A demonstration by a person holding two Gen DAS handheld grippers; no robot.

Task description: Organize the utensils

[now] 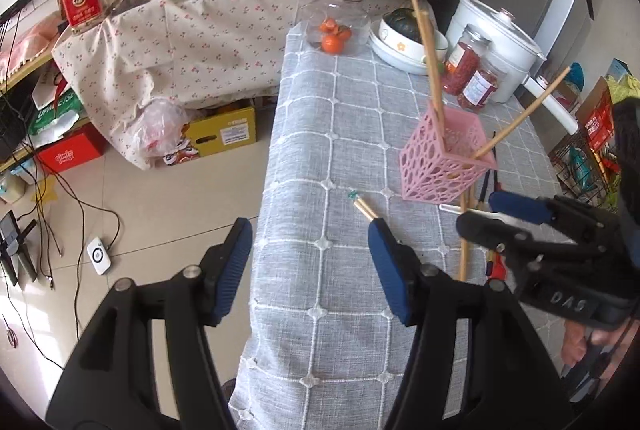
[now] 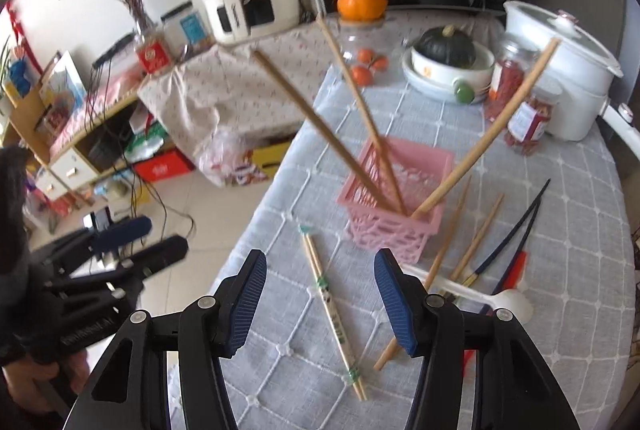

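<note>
A pink basket (image 2: 394,206) with a cut-out pattern stands on the grey checked tablecloth (image 2: 520,310), and everything else can be placed from it. Three long wooden chopsticks (image 2: 340,154) lean out of the basket, two tilting to the left and back, one to the right. Just in front of the basket, to the left, a banded pair of chopsticks (image 2: 332,314) lies flat on the cloth. To the basket's right and front lie more loose wooden chopsticks (image 2: 448,234), a pair of dark chopsticks (image 2: 516,230), a white spoon (image 2: 508,304) and something red, partly hidden. Behind the basket sit a glass jar (image 2: 366,54) holding small oranges, a bowl (image 2: 452,68) with a dark squash, two jars of red contents and a white cooker (image 2: 568,70). The right gripper (image 2: 320,304) hovers in front of the basket above the banded pair, its jaws spread and nothing between them. The left gripper (image 1: 310,264) is at the cloth's left edge, in front and left of the basket, jaws also spread and empty.
</note>
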